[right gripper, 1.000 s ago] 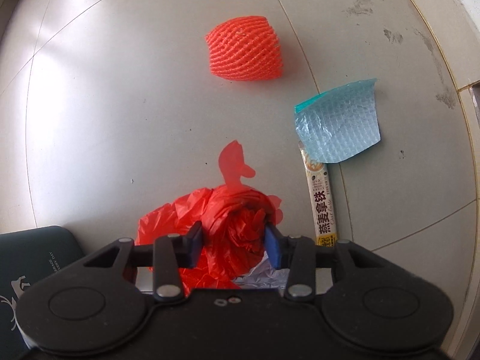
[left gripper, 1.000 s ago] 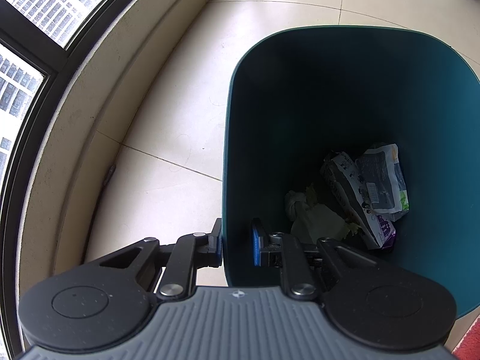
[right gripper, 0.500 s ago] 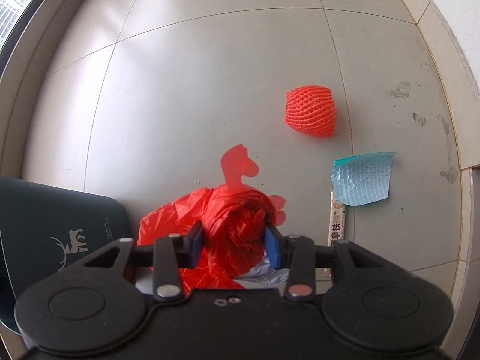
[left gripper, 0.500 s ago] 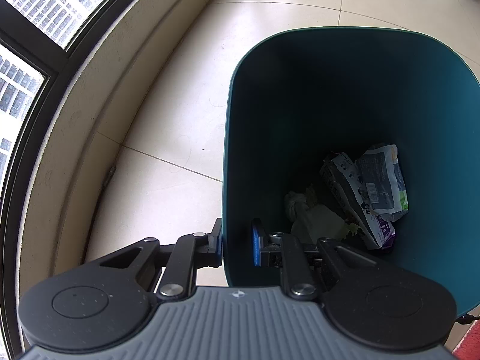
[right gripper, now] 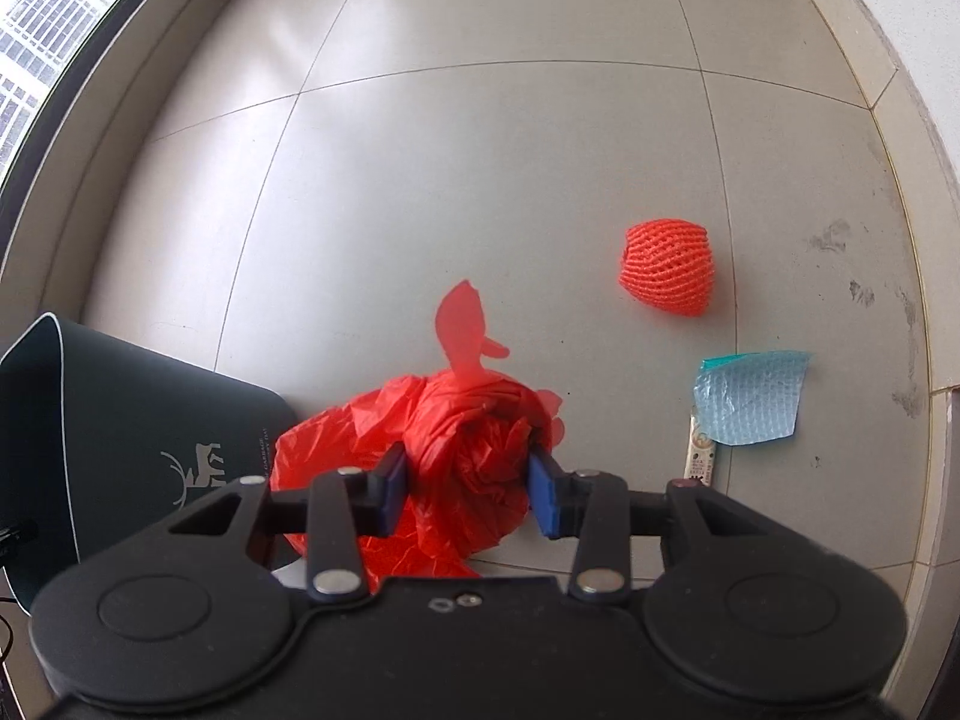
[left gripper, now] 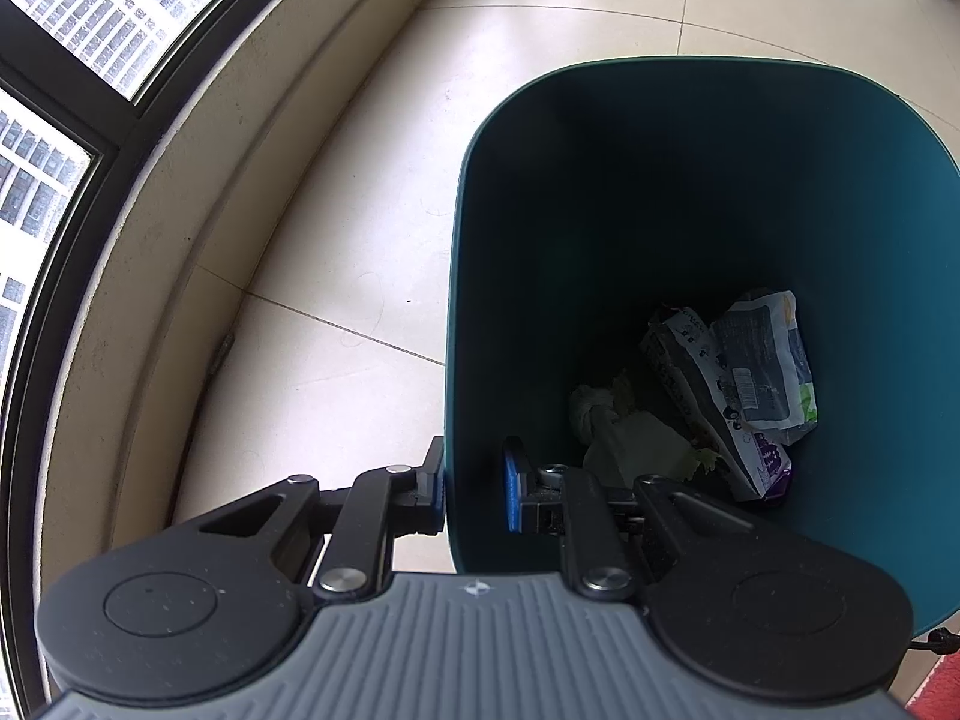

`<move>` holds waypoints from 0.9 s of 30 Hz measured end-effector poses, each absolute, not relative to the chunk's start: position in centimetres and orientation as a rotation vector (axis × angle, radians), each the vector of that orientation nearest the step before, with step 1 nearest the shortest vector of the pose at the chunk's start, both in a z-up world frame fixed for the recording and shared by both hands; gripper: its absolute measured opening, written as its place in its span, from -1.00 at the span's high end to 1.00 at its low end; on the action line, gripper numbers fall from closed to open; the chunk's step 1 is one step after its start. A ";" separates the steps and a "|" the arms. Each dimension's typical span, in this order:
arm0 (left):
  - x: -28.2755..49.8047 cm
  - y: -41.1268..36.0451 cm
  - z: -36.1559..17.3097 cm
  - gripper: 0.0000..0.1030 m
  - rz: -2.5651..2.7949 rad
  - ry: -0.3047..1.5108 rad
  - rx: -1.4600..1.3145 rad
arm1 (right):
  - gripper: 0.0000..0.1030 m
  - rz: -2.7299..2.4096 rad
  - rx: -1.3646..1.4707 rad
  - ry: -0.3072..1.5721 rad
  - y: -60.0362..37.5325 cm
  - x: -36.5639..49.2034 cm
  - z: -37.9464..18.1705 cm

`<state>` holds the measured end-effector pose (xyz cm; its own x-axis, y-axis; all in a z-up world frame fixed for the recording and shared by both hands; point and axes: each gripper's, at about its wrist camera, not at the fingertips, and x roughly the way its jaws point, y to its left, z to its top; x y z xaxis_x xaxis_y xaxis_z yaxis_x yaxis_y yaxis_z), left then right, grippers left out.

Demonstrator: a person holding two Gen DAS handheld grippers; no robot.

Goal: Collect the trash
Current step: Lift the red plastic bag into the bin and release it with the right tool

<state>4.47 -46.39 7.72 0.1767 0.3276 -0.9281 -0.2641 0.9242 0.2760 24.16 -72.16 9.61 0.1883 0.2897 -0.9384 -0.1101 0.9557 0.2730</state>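
pale glossy floor tiles (right gripper: 480,180), daylit window (left gripper: 54,60) above a beige sill (left gripper: 198,192).

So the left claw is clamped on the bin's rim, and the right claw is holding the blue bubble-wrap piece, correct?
Not quite. The right claw is shut on the red plastic bag; the blue bubble-wrap piece lies on the floor tiles, as the right wrist view shows. The left claw is indeed clamped on the teal bin's rim.

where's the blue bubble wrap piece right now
In the right wrist view, the blue bubble wrap piece lies on the floor at the right, below the orange foam net and overlapping the top of a narrow sachet.
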 end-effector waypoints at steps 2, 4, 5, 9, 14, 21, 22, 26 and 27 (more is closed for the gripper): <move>4.5 -46.4 7.7 0.66 0.419 1.329 0.052 | 0.23 0.352 0.154 1.323 -70.5 24.1 11.9; 4.5 -46.4 7.7 0.66 0.419 1.329 0.051 | 0.23 0.421 0.136 1.274 -68.3 24.2 14.6; 4.5 -46.3 7.7 0.66 0.419 1.329 0.049 | 0.23 0.455 0.129 1.251 -67.1 24.2 15.8; 4.4 -46.2 7.8 0.66 0.414 1.327 0.046 | 0.23 0.588 0.083 1.143 -61.8 24.2 21.0; 4.1 -45.8 8.1 0.66 0.398 1.319 0.026 | 0.23 0.712 0.035 1.070 -56.0 24.0 24.6; 3.8 -45.4 8.6 0.66 0.380 1.303 -0.001 | 0.22 0.788 -0.170 1.027 -48.8 22.6 23.0; 3.7 -45.3 8.6 0.66 0.378 1.304 -0.005 | 0.22 0.791 -0.189 1.037 -48.2 22.5 22.3; 3.6 -45.1 8.7 0.66 0.374 1.299 -0.015 | 0.22 0.811 -0.297 1.068 -44.9 21.2 18.8; 3.6 -45.0 8.8 0.66 0.372 1.298 -0.018 | 0.22 0.817 -0.320 1.074 -44.3 20.9 18.1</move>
<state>3.56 -44.97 8.79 0.2188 0.2589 -0.9408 -0.2793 0.9404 0.1939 20.94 -44.34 18.07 0.2258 0.4332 -0.8726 -0.7254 0.6727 0.1462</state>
